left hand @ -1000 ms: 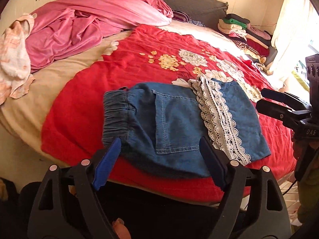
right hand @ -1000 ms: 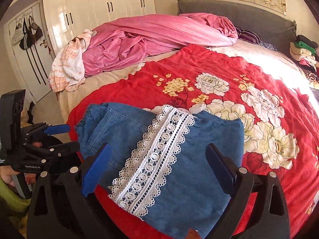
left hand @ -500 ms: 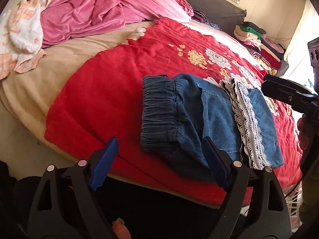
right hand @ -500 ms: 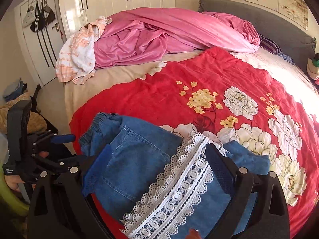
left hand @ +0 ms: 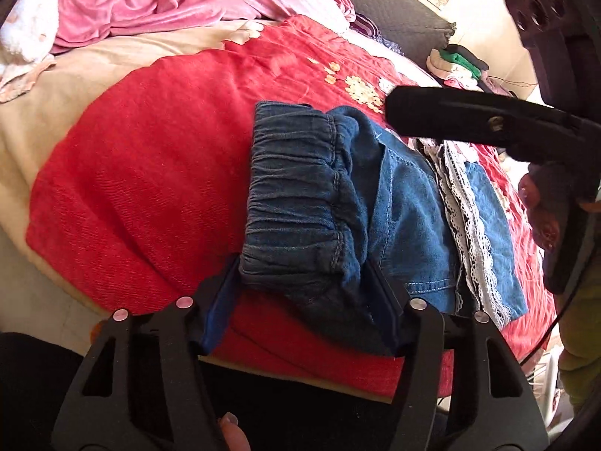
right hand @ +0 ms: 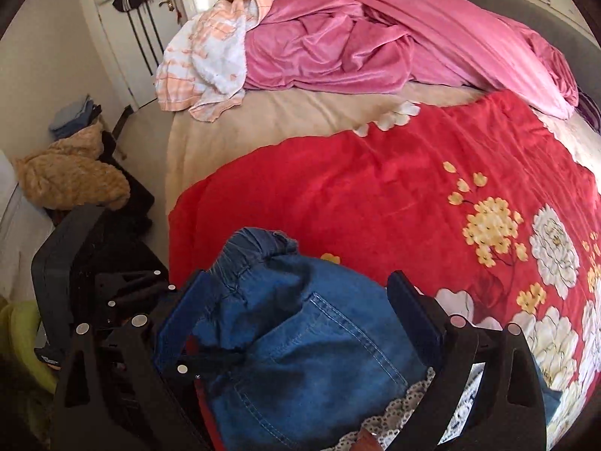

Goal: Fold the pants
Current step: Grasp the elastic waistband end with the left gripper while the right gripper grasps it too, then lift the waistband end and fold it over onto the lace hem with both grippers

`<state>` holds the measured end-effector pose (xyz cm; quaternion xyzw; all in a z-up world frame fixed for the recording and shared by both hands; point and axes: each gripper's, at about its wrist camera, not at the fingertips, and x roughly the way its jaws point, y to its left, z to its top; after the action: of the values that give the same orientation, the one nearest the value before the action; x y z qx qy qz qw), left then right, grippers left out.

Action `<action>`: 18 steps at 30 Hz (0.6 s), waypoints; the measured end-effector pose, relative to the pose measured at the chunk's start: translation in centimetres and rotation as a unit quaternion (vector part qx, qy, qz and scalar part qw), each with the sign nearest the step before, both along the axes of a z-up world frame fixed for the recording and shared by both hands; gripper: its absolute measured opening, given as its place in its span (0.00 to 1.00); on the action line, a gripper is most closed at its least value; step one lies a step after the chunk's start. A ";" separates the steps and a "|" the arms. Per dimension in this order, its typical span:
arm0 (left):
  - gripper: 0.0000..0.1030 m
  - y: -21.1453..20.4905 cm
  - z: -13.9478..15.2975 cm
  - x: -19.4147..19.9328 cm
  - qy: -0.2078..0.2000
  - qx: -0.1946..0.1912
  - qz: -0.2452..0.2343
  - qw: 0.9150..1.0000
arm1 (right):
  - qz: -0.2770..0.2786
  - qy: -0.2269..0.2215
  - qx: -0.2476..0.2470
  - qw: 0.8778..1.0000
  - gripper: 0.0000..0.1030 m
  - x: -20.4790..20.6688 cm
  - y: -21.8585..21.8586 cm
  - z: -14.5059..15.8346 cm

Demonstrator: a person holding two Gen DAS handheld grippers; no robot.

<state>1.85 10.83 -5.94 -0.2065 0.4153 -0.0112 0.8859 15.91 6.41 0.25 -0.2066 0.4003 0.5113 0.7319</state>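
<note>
Denim pants (left hand: pixel 338 203) lie folded on the red bedspread (left hand: pixel 150 173) near the bed's edge. The left gripper (left hand: pixel 306 300) stands spread wide around the gathered waistband (left hand: pixel 296 195), unclenched, while the right gripper (right hand: pixel 296 323), equally spread, hangs over the pocket (right hand: pixel 311 368). Behind, a pink blanket (right hand: pixel 375 41) is heaped.

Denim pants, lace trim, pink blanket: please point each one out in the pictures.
Denim pants (left hand: pixel 300 195), left wrist view, on the gathered elastic waistband.
Lace trim (left hand: pixel 469 218), left wrist view, on the white band across the leg.
Pink blanket (right hand: pixel 338 49), right wrist view, on the crumpled middle folds.
</note>
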 end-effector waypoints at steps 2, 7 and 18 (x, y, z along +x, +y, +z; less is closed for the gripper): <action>0.53 0.3 -0.2 0.1 -0.003 -0.010 -0.002 1.000 | 0.016 0.007 -0.014 1.000 0.92 0.0 1.3 -0.8; 0.53 0.3 -0.4 0.1 -0.006 -0.016 -0.004 1.000 | 0.056 0.031 -0.050 0.997 0.88 -0.3 4.2 -3.1; 0.58 0.0 0.0 -0.4 -0.015 -0.020 0.003 1.000 | 0.066 0.067 -0.013 0.996 0.33 0.4 2.6 -3.6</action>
<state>1.44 10.78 -5.98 -0.2251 0.4007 -0.0203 0.8879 16.35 9.05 -3.36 -0.2074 0.4404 0.5657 0.6656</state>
